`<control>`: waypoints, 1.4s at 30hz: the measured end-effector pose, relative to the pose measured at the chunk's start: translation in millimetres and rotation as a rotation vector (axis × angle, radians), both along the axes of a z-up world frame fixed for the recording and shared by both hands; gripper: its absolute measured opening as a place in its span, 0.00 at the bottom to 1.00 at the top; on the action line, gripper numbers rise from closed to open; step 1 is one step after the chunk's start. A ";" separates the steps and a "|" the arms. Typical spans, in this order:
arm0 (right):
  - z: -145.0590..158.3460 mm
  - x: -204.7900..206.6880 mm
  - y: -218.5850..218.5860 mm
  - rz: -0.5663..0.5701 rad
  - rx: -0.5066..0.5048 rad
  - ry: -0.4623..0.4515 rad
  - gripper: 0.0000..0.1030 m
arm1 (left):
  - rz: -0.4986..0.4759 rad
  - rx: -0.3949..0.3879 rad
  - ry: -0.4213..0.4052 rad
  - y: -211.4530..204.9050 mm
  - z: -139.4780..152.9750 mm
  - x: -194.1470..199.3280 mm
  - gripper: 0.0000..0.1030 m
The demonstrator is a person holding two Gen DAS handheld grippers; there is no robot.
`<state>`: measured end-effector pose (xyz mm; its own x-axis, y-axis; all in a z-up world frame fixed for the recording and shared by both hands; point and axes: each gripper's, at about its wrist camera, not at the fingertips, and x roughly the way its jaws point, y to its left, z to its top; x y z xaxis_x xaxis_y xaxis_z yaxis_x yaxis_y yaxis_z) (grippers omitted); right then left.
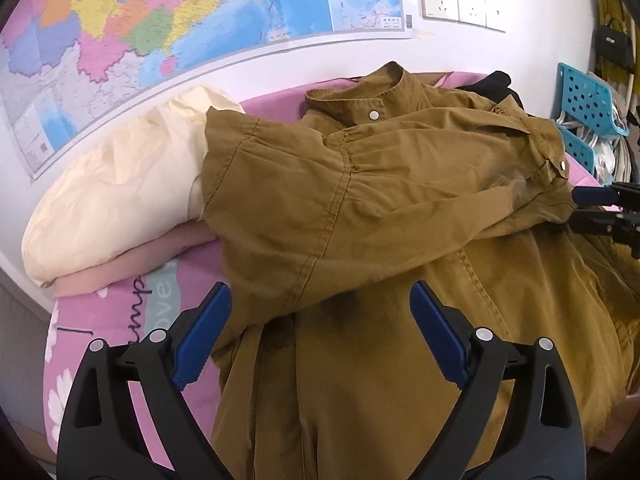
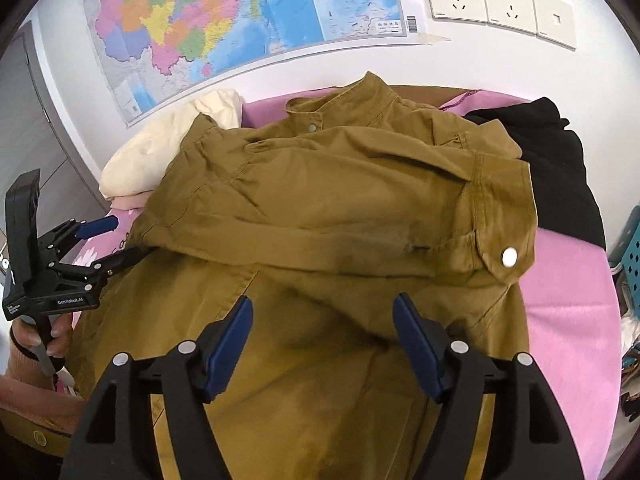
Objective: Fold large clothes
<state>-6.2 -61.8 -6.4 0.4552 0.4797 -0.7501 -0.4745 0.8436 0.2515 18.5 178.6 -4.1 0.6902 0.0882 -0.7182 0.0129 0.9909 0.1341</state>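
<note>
Mustard jacket [image 2: 320, 208] between parted grippers [image 2: 322, 320]

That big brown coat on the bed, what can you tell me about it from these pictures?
The brown jacket looks like mustard-brown cotton, creased, lying front-up on the pink bedspread. It has a stand-up collar near the wall and silver snaps. One sleeve is folded across the chest, ending in a snapped cuff. Its far edges rest against a cream pillow and a black garment. Both grippers hover open above it.

jacket [image 1: 400, 216] on bed [image 1: 120, 320] — pillow [image 1: 120, 184] left
</note>
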 end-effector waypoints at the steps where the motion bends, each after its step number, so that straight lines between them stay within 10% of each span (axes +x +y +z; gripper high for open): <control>1: -0.9 -4.1 0.1 0.007 0.013 0.008 0.69 | 0.000 -0.003 0.000 0.4 0.3 -2.5 0.87; 42: 12.9 -102.3 -40.0 -0.072 0.044 -0.063 0.77 | 0.202 -0.109 0.033 53.5 -21.8 -108.6 0.91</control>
<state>-108.5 -101.7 6.5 0.5350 0.4763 -0.6978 -0.4293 0.8646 0.2611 -90.1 232.1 -25.9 0.6428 0.1424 -0.7527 -0.1842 0.9825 0.0285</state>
